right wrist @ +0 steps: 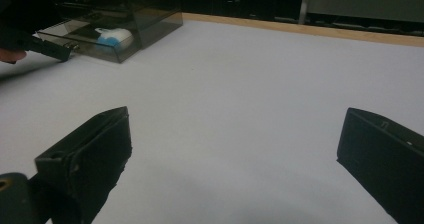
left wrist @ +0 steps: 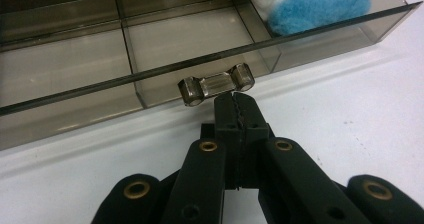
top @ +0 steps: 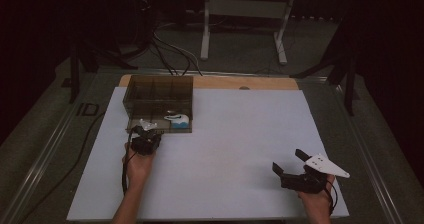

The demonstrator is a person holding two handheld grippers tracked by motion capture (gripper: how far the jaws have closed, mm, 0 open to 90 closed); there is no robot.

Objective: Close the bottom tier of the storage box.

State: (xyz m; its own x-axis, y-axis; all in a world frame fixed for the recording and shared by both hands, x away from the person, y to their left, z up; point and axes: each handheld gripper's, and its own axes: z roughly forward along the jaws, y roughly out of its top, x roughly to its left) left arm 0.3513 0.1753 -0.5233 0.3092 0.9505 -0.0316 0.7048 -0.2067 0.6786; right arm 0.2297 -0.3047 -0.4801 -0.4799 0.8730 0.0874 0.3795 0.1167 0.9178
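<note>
The drawer's clear handle (left wrist: 216, 84) sits on the front wall of the smoky drawer (left wrist: 150, 79), its long axis running along that wall. Just before it, almost touching, the left gripper (left wrist: 235, 104) has its jaws pressed together on nothing. The right gripper (top: 290, 165) waits well apart, jaws spread.

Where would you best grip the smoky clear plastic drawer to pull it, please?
Grip the clear bar handle at the middle of the drawer front, coming level from the open table side; it stands proud on two posts, right before the shut left gripper.
</note>
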